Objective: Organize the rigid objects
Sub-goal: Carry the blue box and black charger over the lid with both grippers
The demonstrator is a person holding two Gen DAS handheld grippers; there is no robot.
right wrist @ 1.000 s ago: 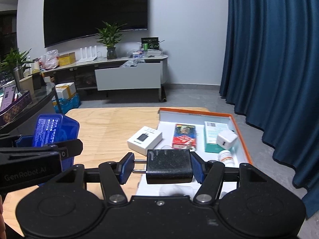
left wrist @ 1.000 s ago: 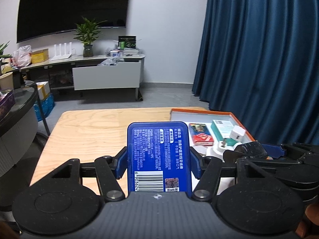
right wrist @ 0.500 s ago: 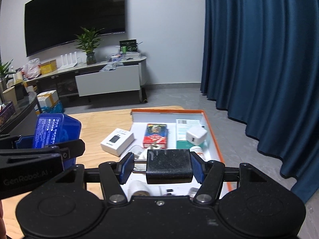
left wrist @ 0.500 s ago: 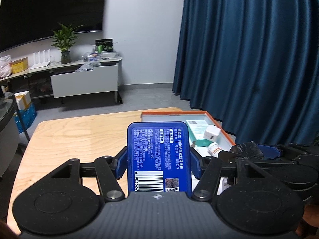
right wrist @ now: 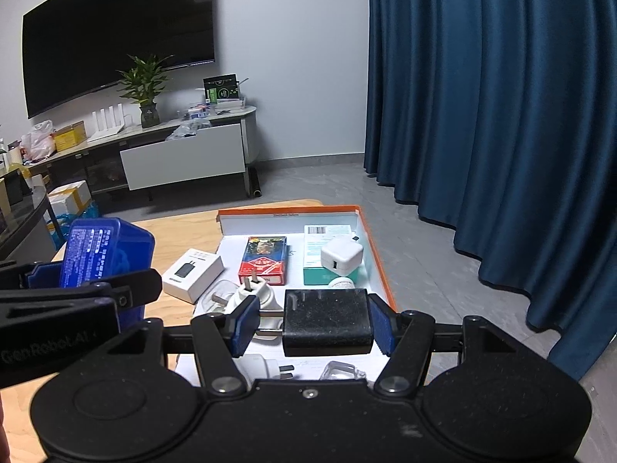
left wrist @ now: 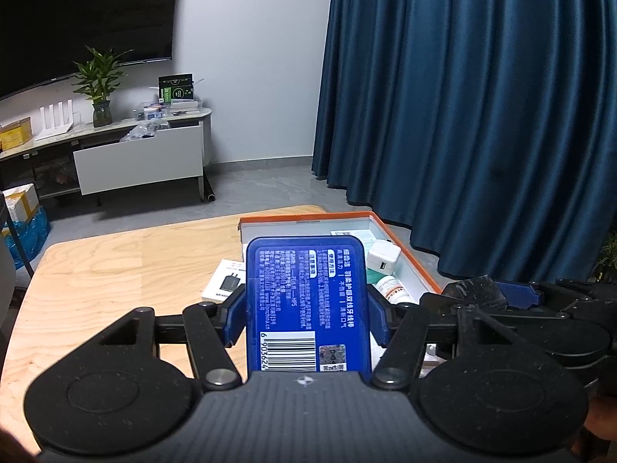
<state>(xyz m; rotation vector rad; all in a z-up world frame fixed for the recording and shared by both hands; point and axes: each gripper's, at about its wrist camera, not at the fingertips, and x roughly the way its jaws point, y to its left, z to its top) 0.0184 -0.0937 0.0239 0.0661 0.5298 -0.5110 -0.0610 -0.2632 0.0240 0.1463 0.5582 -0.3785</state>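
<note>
Two held items approach the orange-rimmed tray (right wrist: 380, 266) on the tabletop (left wrist: 115, 266). To do the step well, each item should likely be lowered into a bare patch of the tray floor, clear of the red box (right wrist: 264, 259), the teal box (right wrist: 314, 254) and the white cube charger (right wrist: 341, 254), and released only once it rests flat (one gripper at a time would avoid a clash). The left gripper (left wrist: 306, 318) is clamped on the blue case (left wrist: 308, 305), label and barcode facing the camera, above the tray's near-left edge. The right gripper (right wrist: 314, 322) is clamped on the black adapter (right wrist: 327, 320), one pad against its prongs, the other on its body, above the tray's near end. A white carton (right wrist: 193, 270) lies just beside the tray; white plugs (right wrist: 250, 293) lie inside it.
</note>
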